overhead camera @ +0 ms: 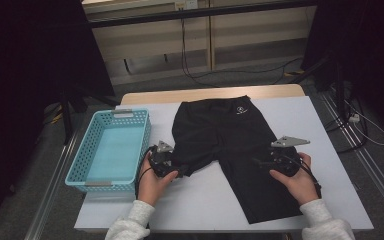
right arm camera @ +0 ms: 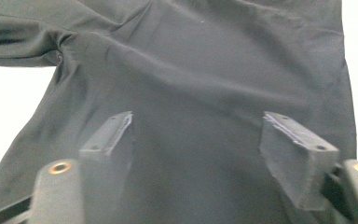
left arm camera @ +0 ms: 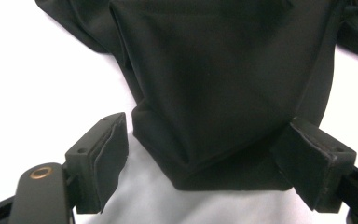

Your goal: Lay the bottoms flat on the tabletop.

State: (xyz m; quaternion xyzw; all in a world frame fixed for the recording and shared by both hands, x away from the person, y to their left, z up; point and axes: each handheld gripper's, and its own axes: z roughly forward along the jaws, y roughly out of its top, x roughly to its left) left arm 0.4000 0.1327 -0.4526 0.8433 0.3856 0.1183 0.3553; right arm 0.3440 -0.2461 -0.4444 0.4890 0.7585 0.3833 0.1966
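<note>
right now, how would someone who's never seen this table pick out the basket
Start at the white table and find the black shorts spread across its middle. The basket sits at the left edge beside them: light blue plastic, rectangular, with perforated walls, the only coloured thing there.

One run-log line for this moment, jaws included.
work: folding black shorts | left gripper: jaws open around leg hem | right gripper: jaws open above other leg | blue basket: empty, left of shorts
</note>
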